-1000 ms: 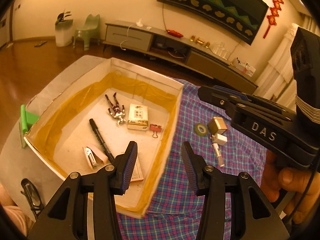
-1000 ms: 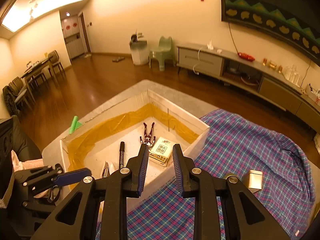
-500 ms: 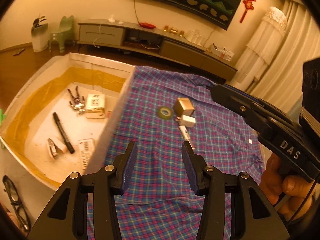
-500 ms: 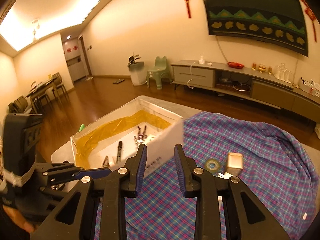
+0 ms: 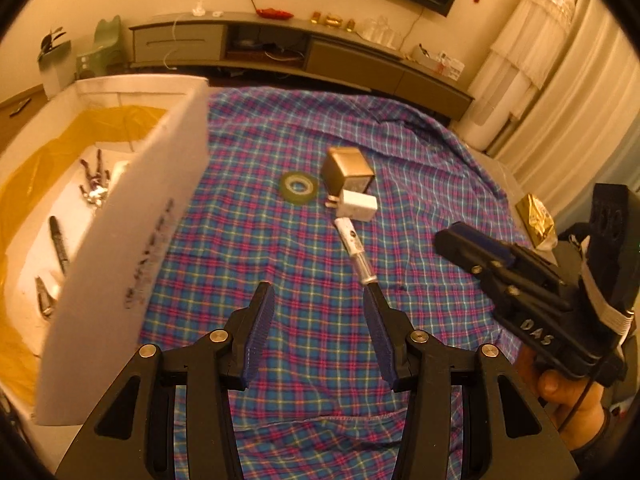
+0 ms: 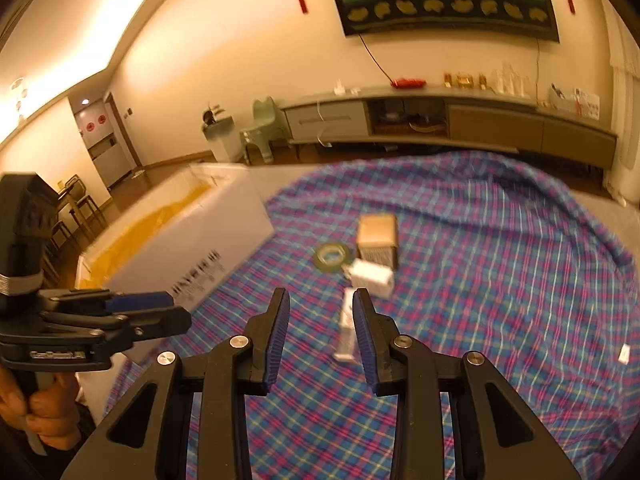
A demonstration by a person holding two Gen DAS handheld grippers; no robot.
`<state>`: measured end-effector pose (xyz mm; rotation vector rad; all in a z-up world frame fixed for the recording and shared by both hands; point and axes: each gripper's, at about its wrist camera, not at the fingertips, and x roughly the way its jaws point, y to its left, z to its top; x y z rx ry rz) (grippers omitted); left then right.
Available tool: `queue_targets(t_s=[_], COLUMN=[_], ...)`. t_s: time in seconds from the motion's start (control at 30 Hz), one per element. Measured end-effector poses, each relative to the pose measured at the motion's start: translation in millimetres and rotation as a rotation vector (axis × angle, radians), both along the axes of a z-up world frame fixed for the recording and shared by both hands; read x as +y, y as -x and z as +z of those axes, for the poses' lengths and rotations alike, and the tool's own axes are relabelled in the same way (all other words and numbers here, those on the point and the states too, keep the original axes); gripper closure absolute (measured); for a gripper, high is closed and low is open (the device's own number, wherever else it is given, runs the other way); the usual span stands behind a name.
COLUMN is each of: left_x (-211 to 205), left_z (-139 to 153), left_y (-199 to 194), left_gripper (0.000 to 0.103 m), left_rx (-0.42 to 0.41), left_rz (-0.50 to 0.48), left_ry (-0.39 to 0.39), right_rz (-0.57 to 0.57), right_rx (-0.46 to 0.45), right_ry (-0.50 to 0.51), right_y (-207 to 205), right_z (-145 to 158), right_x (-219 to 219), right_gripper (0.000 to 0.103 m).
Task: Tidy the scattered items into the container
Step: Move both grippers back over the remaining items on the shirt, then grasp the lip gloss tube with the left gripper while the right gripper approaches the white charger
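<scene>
A white box (image 5: pixel 132 216) lined with yellow tape stands at the left and holds a black marker (image 5: pixel 58 240), a small figure (image 5: pixel 94 180) and other items. On the plaid cloth (image 5: pixel 280 240) lie a green tape roll (image 5: pixel 299 187), a small brown box (image 5: pixel 347 169), a white charger plug (image 5: pixel 356 207) and a white tube (image 5: pixel 355 250). My left gripper (image 5: pixel 318 330) is open and empty above the cloth, just short of the tube. My right gripper (image 6: pixel 318 330) is open and empty, with the tube (image 6: pixel 347 326) lying just beyond its tips.
A gold foil packet (image 5: pixel 536 216) lies at the cloth's right edge. A small white scrap (image 6: pixel 624 354) lies on the cloth at the right. A low TV cabinet (image 6: pixel 440 120) and a green chair (image 6: pixel 264 128) stand beyond the table.
Both grippers have swung right, away from the box and towards the items on the cloth. The right gripper has opened a little wider.
</scene>
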<state>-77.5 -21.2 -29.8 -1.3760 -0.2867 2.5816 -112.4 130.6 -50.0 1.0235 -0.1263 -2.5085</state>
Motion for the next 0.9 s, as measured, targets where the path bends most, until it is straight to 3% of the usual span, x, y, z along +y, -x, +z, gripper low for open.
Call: queue_targets(t_s=[0.23,0.5,0.6,0.67,0.73,0.9], left_x=[16,25,36,47,57,79], left_z=[-10,-21,-33,-37,-42,-60], left_y=[32,50,48,49,53,72], left_gripper=[0.053,0.051,0.051,0.051,0.051,0.051], left_rx=[-0.015,-0.034,-0.056,-0.046,-0.039,-0.01], left_rz=[-0.001,0.004,-0.062,-0.104,-0.138,-0.163], left_ry=[-0.022,-0.027,-0.017,0.013,0.019,0.059], right_rz=[0.032,0.067,0.127,0.141,0.153,0.071], right_rx=[-0.09,-0.08,-0.086,-0.081,-0.119,-0.185], right_ry=[-0.083,-0.178,-0.216,-0.244,-0.229,-0.139], right_y=[34,87,103,108,112,120], right_z=[-38,-52,-62,-69,-76,-78], right_x=[-14,-21,-35,-40,-36,-2], right_gripper=[0.062,0.054,0.054,0.061,0.094,0.097])
